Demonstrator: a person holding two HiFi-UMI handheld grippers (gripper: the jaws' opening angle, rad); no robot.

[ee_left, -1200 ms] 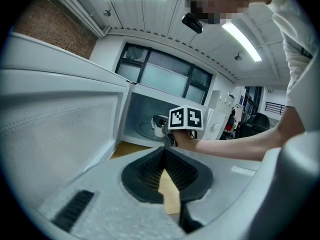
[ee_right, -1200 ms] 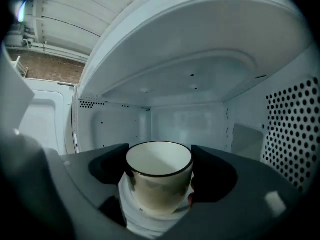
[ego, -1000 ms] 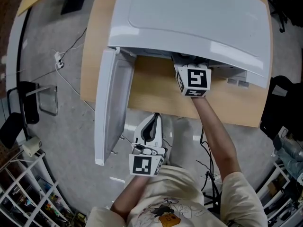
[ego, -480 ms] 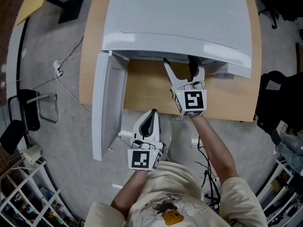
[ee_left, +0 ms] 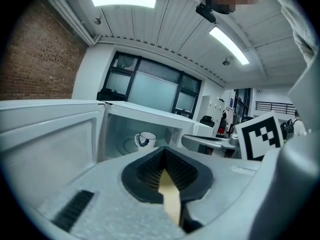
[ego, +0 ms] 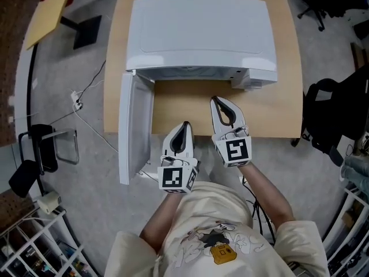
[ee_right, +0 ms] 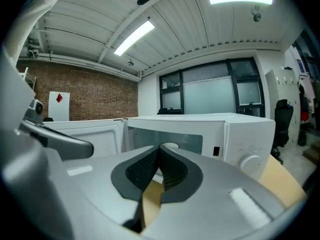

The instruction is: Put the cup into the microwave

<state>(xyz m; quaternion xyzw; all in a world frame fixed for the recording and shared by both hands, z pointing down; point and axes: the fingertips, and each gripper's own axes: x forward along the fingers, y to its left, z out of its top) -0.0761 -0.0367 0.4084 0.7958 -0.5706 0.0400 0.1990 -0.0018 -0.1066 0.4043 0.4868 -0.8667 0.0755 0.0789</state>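
Left hand: the left gripper is held close in front of the person's body, off the near edge of the table, and points at the microwave, tilted slightly down.
Left jaws: closed tip to tip, with nothing between them.
Right hand: the right gripper is just beside the left one and further forward, over the near part of the table. The forearm runs back to the person's shoulder.
Right jaws: closed, the tips meeting, with nothing between them.
Marker cubes: one sits on the rear of each gripper, facing the head camera.
Cup: the cup, white with a dark mark on its side, stands upright on the floor of the microwave cavity. It is well apart from both grippers.
Microwave door: the door stands fully open, swung out past the table edge, just left of the left gripper.
Path: a bare strip of table lies between the grippers and the cavity opening.
Controls: a control knob is on the panel to the right of the cavity.
Surroundings: cables trail on the floor to the left and a dark chair stands to the right of the table.
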